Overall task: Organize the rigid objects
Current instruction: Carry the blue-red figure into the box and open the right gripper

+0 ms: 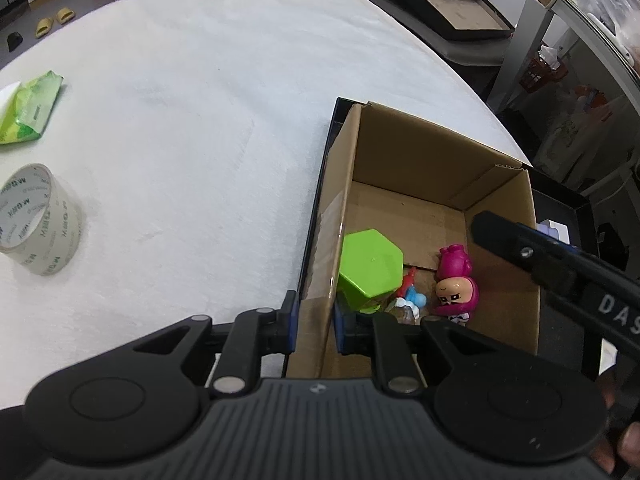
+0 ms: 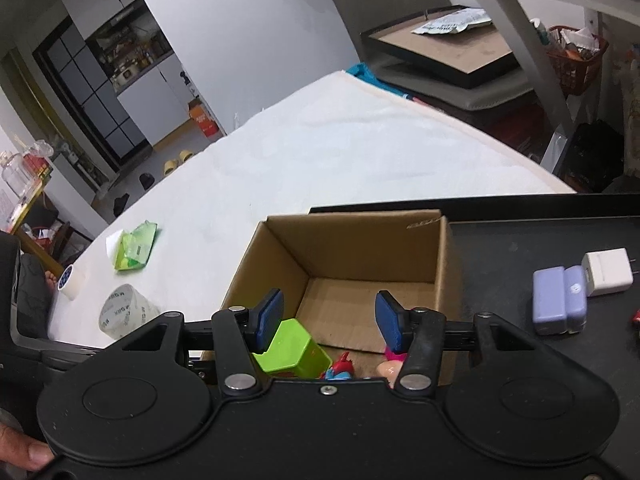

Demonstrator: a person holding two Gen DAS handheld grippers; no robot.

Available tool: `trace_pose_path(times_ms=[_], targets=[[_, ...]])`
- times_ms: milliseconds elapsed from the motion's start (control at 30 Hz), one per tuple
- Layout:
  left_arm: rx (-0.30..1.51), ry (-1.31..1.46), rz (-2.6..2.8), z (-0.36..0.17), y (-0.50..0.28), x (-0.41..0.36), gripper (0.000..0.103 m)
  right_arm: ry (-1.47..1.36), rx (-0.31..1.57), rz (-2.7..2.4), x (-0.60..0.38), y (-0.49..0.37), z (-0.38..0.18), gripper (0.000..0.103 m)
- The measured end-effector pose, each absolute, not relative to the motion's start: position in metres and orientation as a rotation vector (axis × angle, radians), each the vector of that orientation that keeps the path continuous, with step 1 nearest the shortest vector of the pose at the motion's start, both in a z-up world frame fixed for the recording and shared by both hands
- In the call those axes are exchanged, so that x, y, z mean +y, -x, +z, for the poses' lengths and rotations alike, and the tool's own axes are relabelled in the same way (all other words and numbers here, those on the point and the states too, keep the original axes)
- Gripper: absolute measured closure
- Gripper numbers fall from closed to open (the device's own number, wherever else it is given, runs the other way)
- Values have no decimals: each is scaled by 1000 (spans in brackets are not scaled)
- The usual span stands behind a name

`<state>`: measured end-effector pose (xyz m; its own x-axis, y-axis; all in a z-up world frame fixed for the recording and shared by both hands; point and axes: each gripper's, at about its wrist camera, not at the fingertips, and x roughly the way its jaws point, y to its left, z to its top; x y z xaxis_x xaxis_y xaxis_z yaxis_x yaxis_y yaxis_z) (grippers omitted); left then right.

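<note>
An open cardboard box [image 1: 432,152] stands in a black tray [image 1: 568,204] on the white table. Inside it lie a green hexagonal block [image 1: 370,266], a pink toy figure [image 1: 454,280] and a small red and blue toy [image 1: 410,294]. My left gripper [image 1: 315,322] is shut on the box's near left wall, one blue pad on each side. My right gripper [image 2: 330,320] hangs open over the box [image 2: 360,216], above the green block [image 2: 292,350], with nothing between its pads. One of its fingers [image 1: 520,248] reaches in from the right in the left wrist view.
A purple case [image 2: 558,304] and a white charger [image 2: 608,272] lie in the tray [image 2: 500,240] right of the box. On the table to the left are a clear tape roll [image 1: 36,220], a green wipes pack [image 1: 30,108] and a small tape roll [image 2: 70,280].
</note>
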<state>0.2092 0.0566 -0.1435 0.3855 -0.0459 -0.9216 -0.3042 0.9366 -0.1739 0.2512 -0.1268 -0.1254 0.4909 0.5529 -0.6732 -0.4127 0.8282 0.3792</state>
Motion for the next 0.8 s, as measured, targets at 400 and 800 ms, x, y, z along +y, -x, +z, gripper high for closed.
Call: trace_pose_path(times_ms=[400, 800], targets=[[1196, 320, 210, -141, -216, 51, 80, -216, 845, 531, -160, -261, -122, 46], [1202, 247, 241, -138, -227, 31, 63, -258, 829, 453, -201, -271, -128, 43]])
